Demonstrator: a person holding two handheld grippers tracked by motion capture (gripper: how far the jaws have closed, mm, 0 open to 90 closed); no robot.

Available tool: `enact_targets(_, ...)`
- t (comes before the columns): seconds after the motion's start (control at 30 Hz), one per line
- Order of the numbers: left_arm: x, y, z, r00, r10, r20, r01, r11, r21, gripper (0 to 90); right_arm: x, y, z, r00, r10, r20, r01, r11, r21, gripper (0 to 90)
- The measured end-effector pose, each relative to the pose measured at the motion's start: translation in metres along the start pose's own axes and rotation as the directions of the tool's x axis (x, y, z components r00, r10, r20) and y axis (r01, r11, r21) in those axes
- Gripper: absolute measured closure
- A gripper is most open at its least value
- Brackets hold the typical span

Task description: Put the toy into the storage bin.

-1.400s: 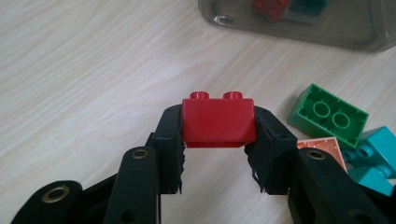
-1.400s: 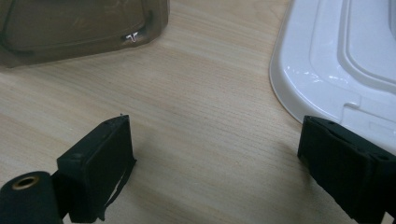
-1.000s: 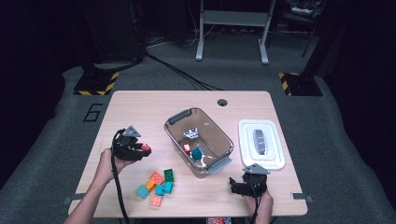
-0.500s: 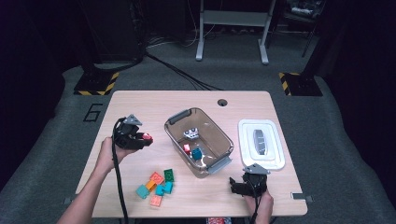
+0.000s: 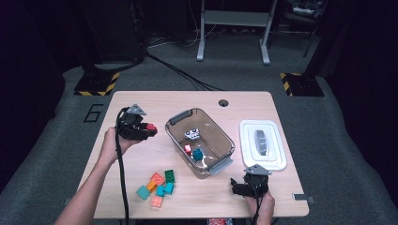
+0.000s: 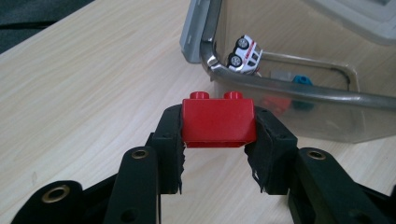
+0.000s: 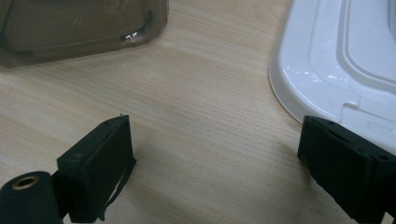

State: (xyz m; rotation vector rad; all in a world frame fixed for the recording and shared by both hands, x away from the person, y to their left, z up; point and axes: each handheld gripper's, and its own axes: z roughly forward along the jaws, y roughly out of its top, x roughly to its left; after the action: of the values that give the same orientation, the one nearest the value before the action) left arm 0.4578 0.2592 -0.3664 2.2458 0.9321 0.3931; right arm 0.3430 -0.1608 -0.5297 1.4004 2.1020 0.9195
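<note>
My left gripper (image 6: 218, 135) is shut on a red two-stud brick (image 6: 218, 122), held above the table just left of the clear bin (image 5: 173, 130). In the high view the left gripper (image 5: 149, 130) carries the red brick (image 5: 151, 127) near the bin's left handle. Inside the bin lie a small white toy car (image 6: 243, 55), a red brick (image 5: 187, 149) and a teal brick (image 5: 197, 154). My right gripper (image 7: 212, 154) rests open on the table near the front edge, nothing between its jaws; in the high view the right gripper (image 5: 237, 187) sits below the white lid.
Several loose bricks (image 5: 159, 183), teal, green, orange and pink, lie on the table in front of the bin. A white lid (image 5: 277, 154) lies flat at the right. A cable hole (image 5: 223, 102) is near the table's far edge.
My left gripper has risen and moved away toward the far side with the red brick, nearing the bin's left handle. The right gripper has stayed put.
</note>
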Motion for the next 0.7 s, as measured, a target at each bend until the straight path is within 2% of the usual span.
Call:
enact_targets(0.3, -0.002, 0.017, 0.0, 1.0, -0.002, -0.004, 0.002, 0.9994, -0.035, 58.4, 0.0, 0.0, 0.0, 1.0, 0.0, 0.0, 0.0, 1.0, 0.0, 9.4)
enact_targets(0.37, -0.001, 0.021, 0.001, 1.0, -0.003, 0.009, 0.004, 0.9994, -0.035, 58.4, 0.0, 0.0, 0.0, 1.0, 0.0, 0.0, 0.0, 1.0, 0.0, 9.4)
enact_targets(0.5, -0.005, 0.031, 0.003, 0.9999, 0.01, 0.013, -0.009, 0.9995, -0.029, 58.4, 0.0, 0.0, 0.0, 1.0, 0.0, 0.001, 0.0, 1.0, 0.0, 9.4)
enact_targets(0.7, -0.012, 0.048, 0.006, 0.9996, 0.024, 0.014, -0.023, 0.9984, -0.051, 58.4, 0.0, 0.0, 0.0, 1.0, 0.002, 0.001, -0.002, 1.0, 0.001, 9.4)
